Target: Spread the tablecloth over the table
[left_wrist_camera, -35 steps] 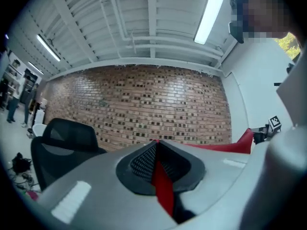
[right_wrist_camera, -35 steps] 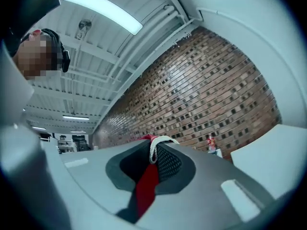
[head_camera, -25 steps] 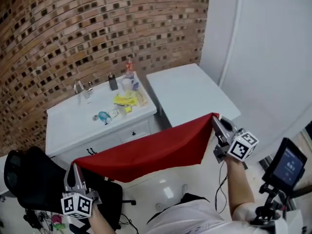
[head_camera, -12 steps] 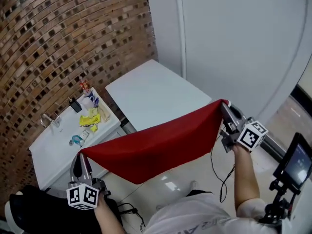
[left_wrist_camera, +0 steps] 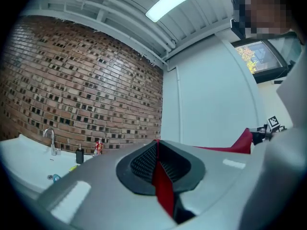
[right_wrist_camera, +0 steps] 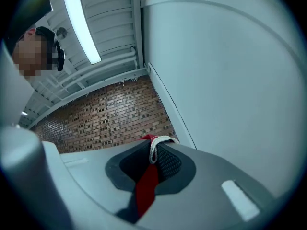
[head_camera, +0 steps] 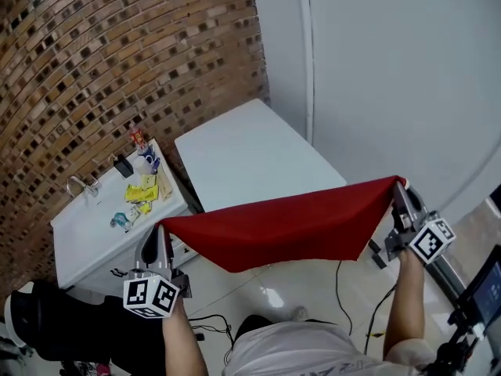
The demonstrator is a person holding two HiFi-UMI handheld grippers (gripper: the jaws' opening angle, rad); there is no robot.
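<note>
A red tablecloth (head_camera: 290,229) hangs stretched between my two grippers, above the floor and in front of the white table (head_camera: 250,151). My left gripper (head_camera: 160,227) is shut on its left corner, and red cloth (left_wrist_camera: 160,176) shows pinched between the jaws. My right gripper (head_camera: 398,185) is shut on the right corner, where the red cloth (right_wrist_camera: 146,186) and a white cord loop (right_wrist_camera: 158,145) sit between the jaws. The cloth's lower edge sags in the middle. Its far corner (left_wrist_camera: 244,143) shows in the left gripper view.
A white counter (head_camera: 102,218) with a tap (head_camera: 78,186), bottles and small yellow items stands left of the table against the brick wall (head_camera: 117,61). A white wall (head_camera: 391,77) is behind the table. A black chair (head_camera: 55,335) is at the lower left; a cable (head_camera: 344,288) lies on the floor.
The view has swung further toward the table. Both grippers moved sideways with the cloth, which now hangs wider and more level between them.
</note>
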